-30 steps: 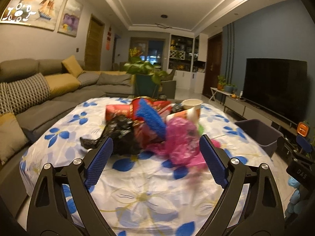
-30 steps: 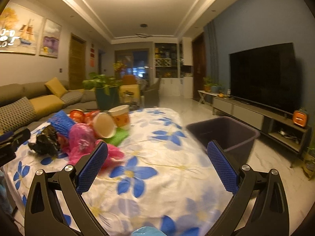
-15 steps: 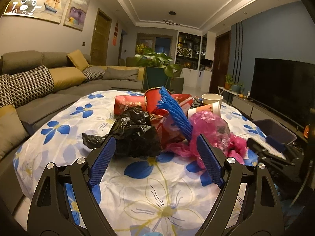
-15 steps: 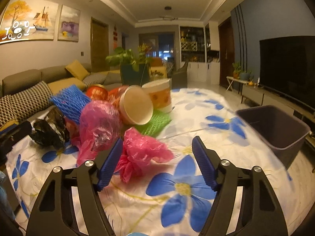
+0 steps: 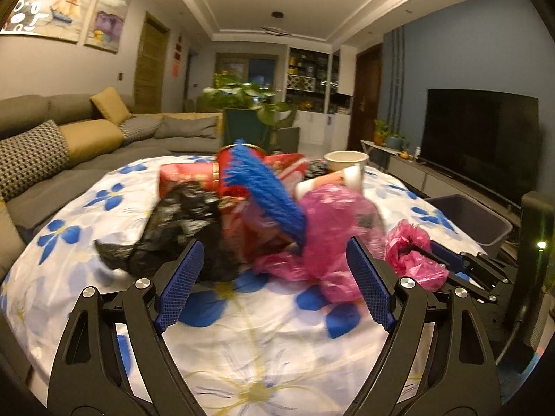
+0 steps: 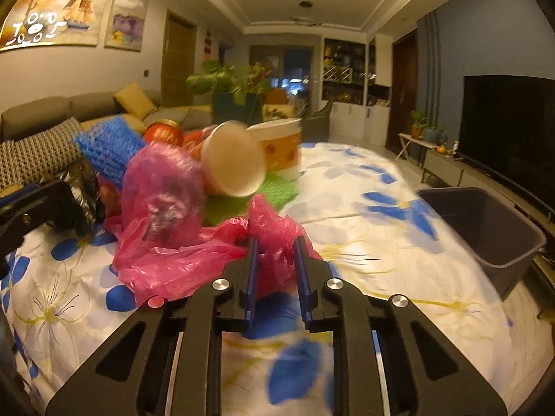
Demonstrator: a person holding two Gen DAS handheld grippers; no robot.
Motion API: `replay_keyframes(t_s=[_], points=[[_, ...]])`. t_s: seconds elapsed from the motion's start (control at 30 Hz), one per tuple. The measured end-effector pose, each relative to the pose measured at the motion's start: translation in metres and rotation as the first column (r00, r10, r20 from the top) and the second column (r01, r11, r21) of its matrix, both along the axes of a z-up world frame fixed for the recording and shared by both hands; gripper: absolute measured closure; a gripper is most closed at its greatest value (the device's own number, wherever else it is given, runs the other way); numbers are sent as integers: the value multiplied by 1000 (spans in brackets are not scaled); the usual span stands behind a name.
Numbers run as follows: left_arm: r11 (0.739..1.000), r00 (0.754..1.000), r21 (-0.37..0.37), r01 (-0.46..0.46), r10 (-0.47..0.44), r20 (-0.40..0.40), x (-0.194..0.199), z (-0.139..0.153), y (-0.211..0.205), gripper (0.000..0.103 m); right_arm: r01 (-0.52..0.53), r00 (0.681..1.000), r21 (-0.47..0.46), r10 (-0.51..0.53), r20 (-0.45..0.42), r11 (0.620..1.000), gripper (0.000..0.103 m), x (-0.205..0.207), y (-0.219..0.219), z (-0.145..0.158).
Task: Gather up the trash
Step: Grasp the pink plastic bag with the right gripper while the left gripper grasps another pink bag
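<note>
Pinching a crumpled pink plastic bag [image 6: 274,232] at the table's [image 6: 364,180] near edge, the right gripper [image 6: 275,256] is clamped on it; left gripper [image 5: 274,277] is held spread, empty; bag is judged light, soft, slippery; bunched folds are gripped best.

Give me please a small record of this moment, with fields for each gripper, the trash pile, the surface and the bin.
right gripper: jaws shut on the crumpled pink plastic bag
left gripper: jaws open, holding nothing, pointed at the pile
trash pile: black plastic bag, blue foam net, larger pink bag, paper cups, green foam net, red packaging
surface: white tablecloth with blue flowers
bin: dark plastic tub, beside the table on the right gripper's side; no trash visible inside
</note>
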State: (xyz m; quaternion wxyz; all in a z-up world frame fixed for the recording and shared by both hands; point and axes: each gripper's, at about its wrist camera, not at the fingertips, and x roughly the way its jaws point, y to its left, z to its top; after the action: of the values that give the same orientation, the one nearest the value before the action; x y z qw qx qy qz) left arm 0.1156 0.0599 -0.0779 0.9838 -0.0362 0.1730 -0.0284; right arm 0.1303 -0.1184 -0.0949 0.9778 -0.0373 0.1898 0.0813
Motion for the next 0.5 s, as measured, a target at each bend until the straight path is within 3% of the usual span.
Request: replay_keyframes(t_s=[0.2, 0.4, 0.5], points=[[993, 993, -15, 117, -117, -32, 18, 7, -23, 20, 82, 992, 18, -83, 90, 996, 82, -26, -42, 14], [990, 985, -12, 140, -141, -101, 45, -7, -41, 20, 138, 979, 69, -146, 141, 988, 82, -40, -76, 24], [989, 980, 25, 144, -139, -146, 57, -17, -55, 33, 145, 976, 68, -154, 155, 987, 82, -42, -80, 26]])
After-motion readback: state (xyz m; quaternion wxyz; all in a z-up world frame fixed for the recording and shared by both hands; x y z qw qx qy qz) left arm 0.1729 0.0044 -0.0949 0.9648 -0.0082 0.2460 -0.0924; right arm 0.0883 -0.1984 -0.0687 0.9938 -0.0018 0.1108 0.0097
